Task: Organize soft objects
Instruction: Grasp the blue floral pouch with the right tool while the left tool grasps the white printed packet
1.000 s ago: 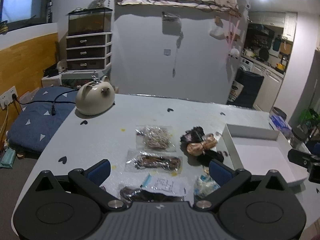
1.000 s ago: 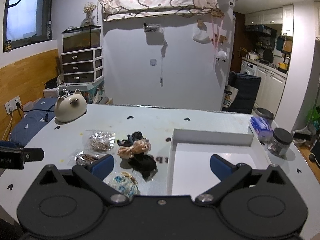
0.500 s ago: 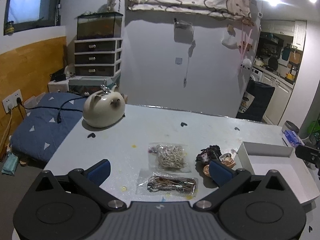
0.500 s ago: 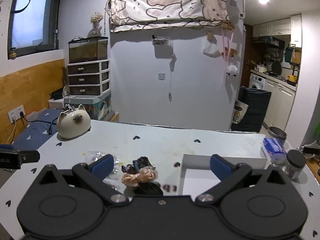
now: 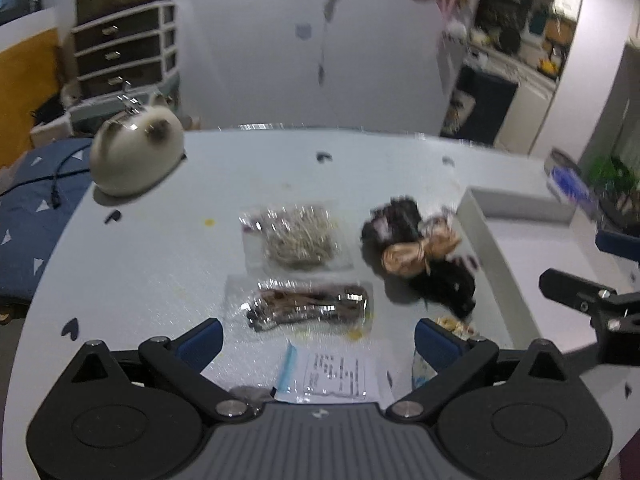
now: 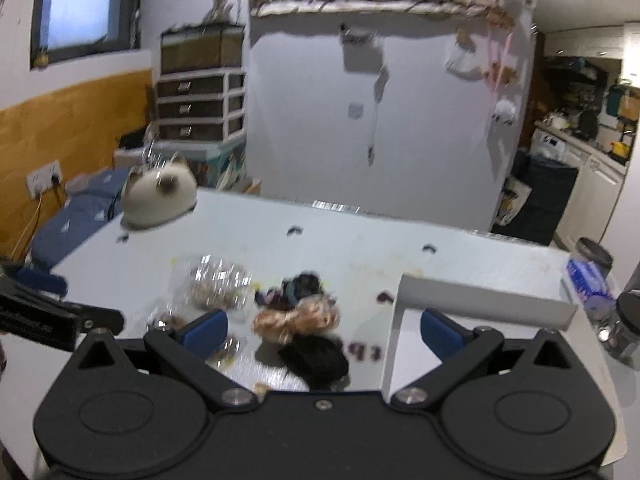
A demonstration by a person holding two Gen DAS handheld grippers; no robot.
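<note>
A cluster of scrunchies lies mid-table: a peach satin scrunchie [image 5: 416, 254] [image 6: 298, 316], a black one [image 5: 450, 286] [image 6: 316, 358] nearest me and a dark patterned one [image 5: 394, 222] [image 6: 298, 286] behind. Left of them lie clear bags, one of pale hair ties [image 5: 298, 238] [image 6: 216, 282] and one of brown ones [image 5: 306, 302]. A labelled bag [image 5: 332, 372] sits between my left gripper's fingers. The white tray [image 5: 516, 216] [image 6: 480, 300] stands to the right. My left gripper [image 5: 318, 342] and right gripper [image 6: 322, 330] both hang open above the table, holding nothing.
A cream cat-shaped pouch [image 5: 136, 152] [image 6: 158, 196] rests at the table's far left corner. A blue tissue pack [image 6: 588, 282] and a dark-lidded jar [image 6: 622, 330] stand right of the tray. A blue cushion [image 5: 28, 200] lies off the table's left edge. Both views are motion-blurred.
Both grippers tilted up and then back down towards the table; the scrunchies and bags now sit larger and closer in both views. Both stay open.
</note>
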